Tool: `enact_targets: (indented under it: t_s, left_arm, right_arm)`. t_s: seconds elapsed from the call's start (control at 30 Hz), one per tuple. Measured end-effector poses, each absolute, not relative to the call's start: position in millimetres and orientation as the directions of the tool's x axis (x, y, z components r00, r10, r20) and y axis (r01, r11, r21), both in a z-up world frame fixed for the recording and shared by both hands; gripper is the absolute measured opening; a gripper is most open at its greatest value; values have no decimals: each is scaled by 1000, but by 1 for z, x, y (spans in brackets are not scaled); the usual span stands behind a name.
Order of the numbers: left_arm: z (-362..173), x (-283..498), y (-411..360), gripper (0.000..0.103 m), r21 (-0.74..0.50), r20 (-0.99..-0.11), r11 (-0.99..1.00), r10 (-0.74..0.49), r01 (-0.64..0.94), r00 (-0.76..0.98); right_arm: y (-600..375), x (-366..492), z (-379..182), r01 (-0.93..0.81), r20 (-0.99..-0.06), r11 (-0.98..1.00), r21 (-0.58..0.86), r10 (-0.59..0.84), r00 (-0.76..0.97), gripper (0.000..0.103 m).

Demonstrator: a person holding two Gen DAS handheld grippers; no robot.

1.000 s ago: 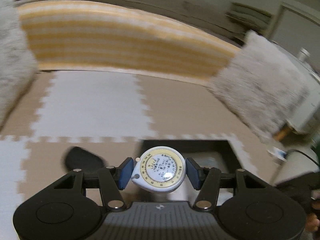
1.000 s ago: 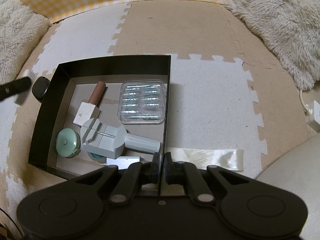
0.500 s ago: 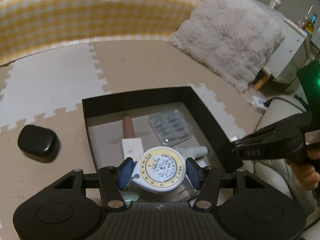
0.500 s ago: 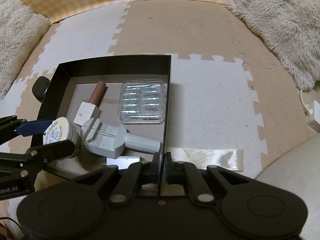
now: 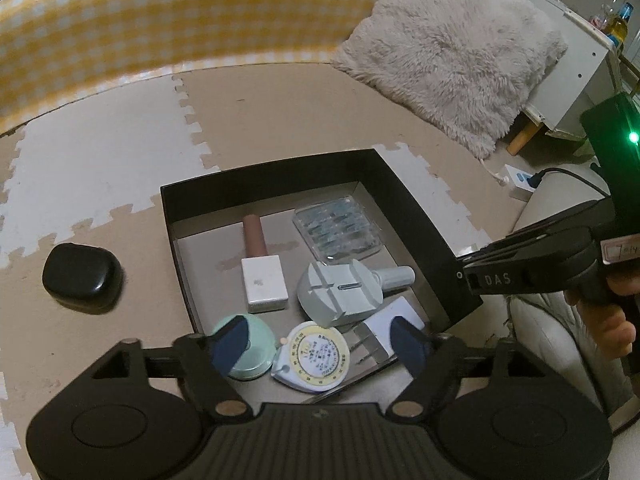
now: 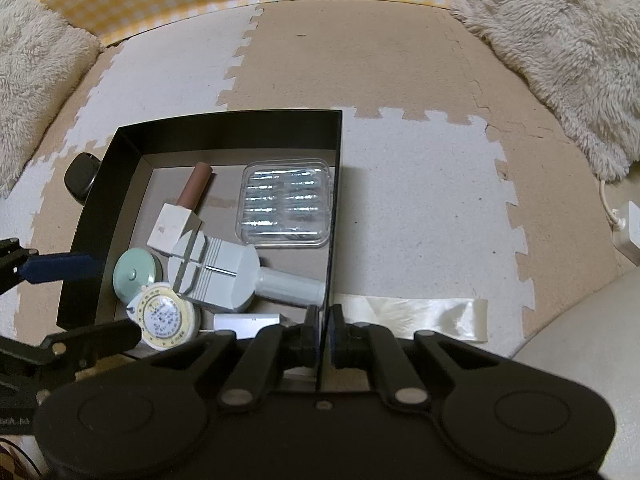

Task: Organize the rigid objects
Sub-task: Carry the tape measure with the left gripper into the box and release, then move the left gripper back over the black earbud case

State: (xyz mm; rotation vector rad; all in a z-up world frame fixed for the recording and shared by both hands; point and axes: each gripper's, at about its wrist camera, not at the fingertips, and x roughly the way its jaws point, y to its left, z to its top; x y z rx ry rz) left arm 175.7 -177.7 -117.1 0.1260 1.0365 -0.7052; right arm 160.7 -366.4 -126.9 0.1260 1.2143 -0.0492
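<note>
Between the opening jaws of the left gripper (image 5: pixel 320 346) the round tape measure (image 5: pixel 314 356) is seen, no longer pressed: both blue pads (image 5: pixel 232 340) stand clear of its sides, and it appears to lie in the near corner of the black box (image 5: pixel 420 216). Whether it rests flat or leans on its neighbours cannot be told. Just beside the left pad a mint round case (image 5: pixel 256 356) is found; by the right pad, a white plug (image 5: pixel 384 328). Just beyond the fingers a grey watch tool (image 5: pixel 344 292) lies, then a white-capped tube (image 5: pixel 260 268), and farthest in, a clear blister pack (image 5: pixel 338 232).

The right gripper (image 6: pixel 325 332) is held shut on the near right wall of the box, the thin black edge being pinched between its fingers (image 6: pixel 310 328); the box is thereby judged to be steadied.

Outside the box, well to the left of the left fingers, a black case (image 5: pixel 82 278) is left on the mat (image 5: pixel 280 112). Just right of the right fingers, a strip of clear tape (image 6: pixel 420 316) is stuck on the mat; it is judged not to be part of the sorting.

The task is judged nearly done: six items are counted inside, the tape measure just being released. The black case appears to be the one rigid object not yet put away.
</note>
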Motion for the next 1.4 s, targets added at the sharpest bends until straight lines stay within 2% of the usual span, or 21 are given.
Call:
enact_targets:
  t_s: [0.13,0.4,0.73,1.07,1.4]
  left_arm:
    - [-114,175,-179,95,-223,-820,776,-476,590,317]
    - [-107,174,-177,103,-217,-816,779,-476,589,329]
    - [-100,181,-168,103,-191,-803,806,-456,560,383]
    - [-92,205,-129,103,-177,-738,870,-427,460,523]
    - [-98,231,-84,103,-141,-716,933,-328,332,617]
  right_arm:
    - [-366,161,-127,106,-937,992,71,30,349,5]
    - [-366,161,-127,105,-937,992,70,29,349,5]
    - [-366,161,-127,106,-937,992,71,30,349,5]
    - [-366,161,-127,102,-937,993,67,27,348,5]
    - [-365,161,-127,100,-937,993,63,25,348,5]
